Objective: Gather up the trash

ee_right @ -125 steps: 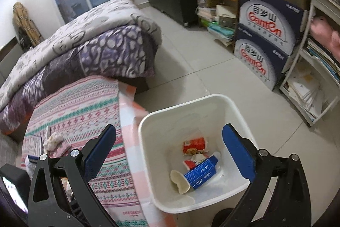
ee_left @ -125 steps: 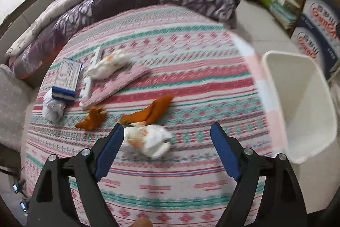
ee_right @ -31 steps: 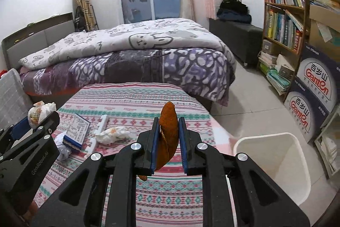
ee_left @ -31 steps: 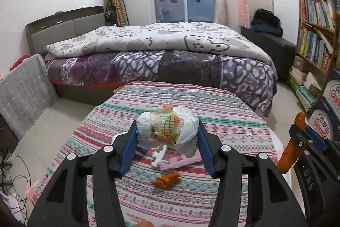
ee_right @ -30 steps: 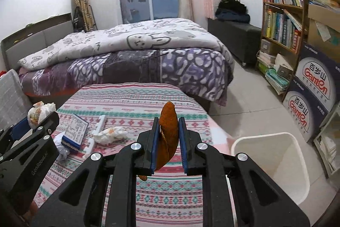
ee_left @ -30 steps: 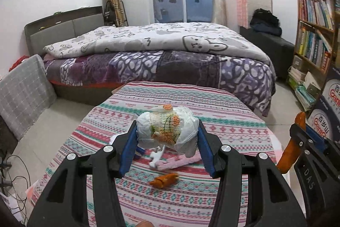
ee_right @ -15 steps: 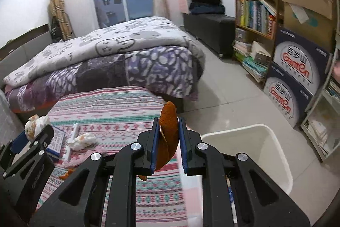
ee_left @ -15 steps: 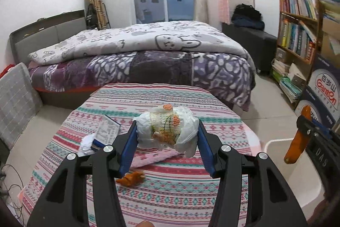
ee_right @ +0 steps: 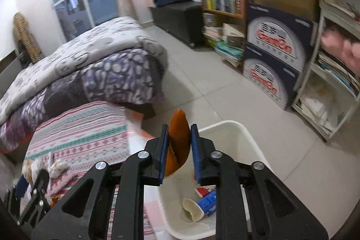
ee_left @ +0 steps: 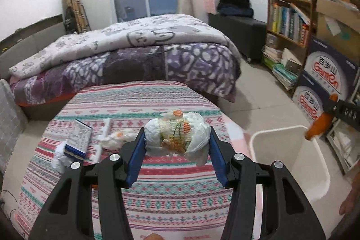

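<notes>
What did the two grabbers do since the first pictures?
The left tool picked the white plastic bag up off the striped table. The right tool took the orange peel and swung right, over the white bin. The blue box and tissues stayed on the table.

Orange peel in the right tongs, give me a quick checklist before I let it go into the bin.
1. Orange peel clamped in the right tongs: ok.
2. Peel above the white bin opening: ok, its lower end hangs over the inside.
3. Bin has room: ok, only a few scraps on the bottom.
4. Left tongs clear of the bin: ok, over the table.
5. Crumpled bag secure in the left tongs: ok.
</notes>
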`<state>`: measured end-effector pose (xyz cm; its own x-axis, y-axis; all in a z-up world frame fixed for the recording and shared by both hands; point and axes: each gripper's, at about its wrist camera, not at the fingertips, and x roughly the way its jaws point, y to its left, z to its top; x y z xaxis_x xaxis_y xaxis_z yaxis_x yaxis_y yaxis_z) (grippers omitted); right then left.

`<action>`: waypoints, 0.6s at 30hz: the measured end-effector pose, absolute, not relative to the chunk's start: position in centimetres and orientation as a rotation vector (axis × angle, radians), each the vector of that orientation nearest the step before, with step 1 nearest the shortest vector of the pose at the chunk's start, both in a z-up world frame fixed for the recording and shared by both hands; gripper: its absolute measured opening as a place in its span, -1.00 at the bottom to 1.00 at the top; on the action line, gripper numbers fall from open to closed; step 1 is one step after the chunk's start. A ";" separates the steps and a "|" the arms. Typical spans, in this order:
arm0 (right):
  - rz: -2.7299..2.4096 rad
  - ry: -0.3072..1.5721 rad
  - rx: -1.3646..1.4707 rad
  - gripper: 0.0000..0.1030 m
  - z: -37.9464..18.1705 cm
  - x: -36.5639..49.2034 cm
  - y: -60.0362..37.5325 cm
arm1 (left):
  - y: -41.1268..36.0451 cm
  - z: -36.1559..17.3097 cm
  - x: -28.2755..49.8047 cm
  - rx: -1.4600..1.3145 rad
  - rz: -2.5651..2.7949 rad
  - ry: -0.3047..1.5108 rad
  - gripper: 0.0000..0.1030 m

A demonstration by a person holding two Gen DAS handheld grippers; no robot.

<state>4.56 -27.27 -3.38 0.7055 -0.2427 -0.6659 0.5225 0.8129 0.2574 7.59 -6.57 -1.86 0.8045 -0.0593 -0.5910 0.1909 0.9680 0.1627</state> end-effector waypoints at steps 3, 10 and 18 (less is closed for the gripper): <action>-0.481 0.647 0.478 -0.22 -3.4 3.7 -28.8 | -7.7 -2.4 7.6 0.214 -0.162 0.646 0.01; -0.533 0.628 0.517 0.13 -3.5 2.0 -31.5 | -10.8 -3.6 6.8 0.247 -0.230 0.674 0.01; -0.563 0.612 0.572 0.33 -3.5 0.5 -34.1 | -14.4 -5.1 5.6 0.261 -0.361 0.742 0.01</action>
